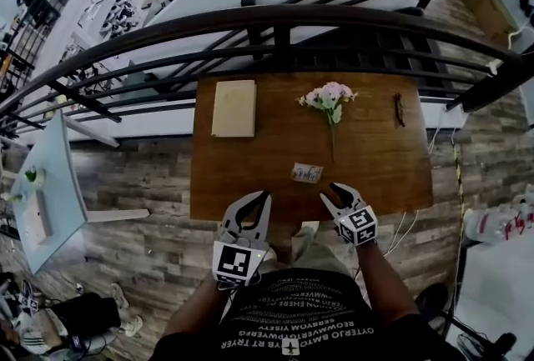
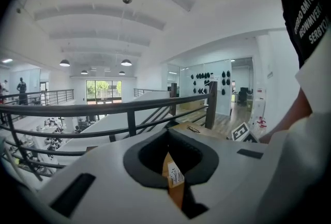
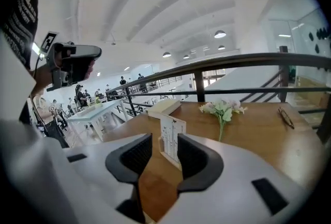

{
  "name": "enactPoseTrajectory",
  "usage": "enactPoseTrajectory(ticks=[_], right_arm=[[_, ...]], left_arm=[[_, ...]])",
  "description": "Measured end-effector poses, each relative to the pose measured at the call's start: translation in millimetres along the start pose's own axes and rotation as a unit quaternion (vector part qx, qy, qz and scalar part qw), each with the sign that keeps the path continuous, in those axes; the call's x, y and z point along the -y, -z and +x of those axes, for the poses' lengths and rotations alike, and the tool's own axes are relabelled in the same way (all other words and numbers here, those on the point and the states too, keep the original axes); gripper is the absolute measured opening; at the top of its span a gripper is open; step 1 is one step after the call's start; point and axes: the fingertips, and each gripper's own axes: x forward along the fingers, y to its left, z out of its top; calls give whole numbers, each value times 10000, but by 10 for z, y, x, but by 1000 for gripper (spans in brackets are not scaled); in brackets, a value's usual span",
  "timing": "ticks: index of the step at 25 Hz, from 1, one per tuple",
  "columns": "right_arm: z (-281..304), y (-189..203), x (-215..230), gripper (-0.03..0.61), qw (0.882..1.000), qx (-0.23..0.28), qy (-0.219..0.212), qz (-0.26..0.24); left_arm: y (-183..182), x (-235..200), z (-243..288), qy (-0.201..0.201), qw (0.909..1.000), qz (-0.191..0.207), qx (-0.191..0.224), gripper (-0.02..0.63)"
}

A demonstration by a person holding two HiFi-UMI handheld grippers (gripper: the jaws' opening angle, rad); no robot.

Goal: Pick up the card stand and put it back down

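Left hand-held gripper (image 1: pixel 259 198): tips together, empty, bench (image 1: pixel 250 172) edge beneath.
Right hand-held gripper (image 1: pixel 332 193): jaws parted, card stand (image 1: pixel 307 172) just ahead, untouched.

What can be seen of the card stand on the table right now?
The card stand is a small white card printed with dark marks, held upright in what looks like a low pale base. It stands on the brown wooden table, near its front edge, nearer the person than the pink flowers. The right gripper points at it with jaws open; the card shows in the gap between them, ungripped.
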Motion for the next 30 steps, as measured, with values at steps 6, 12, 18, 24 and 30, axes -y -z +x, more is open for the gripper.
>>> enactPoseTrajectory(ticks=[6,12,18,24,30], right_arm=[[259,313,272,150,9984,-119,87,550],[519,534,442,183,9972,-340,181,646],[740,649,465,190,9969,-476,132,614],[892,694,506,191,9970,-513,133,569],[989,690,528,190,9972,-482,104,554]], left_arm=[[129,-14,109,-30,9999,-6,-136,23],[299,53,126,13,9991,-22,-412,23],[423,61,105,0,9984,-102,-553,23],[453,148,156,95,9984,-108,-545,23],[566,128,151,82,9975,-158,-680,23]])
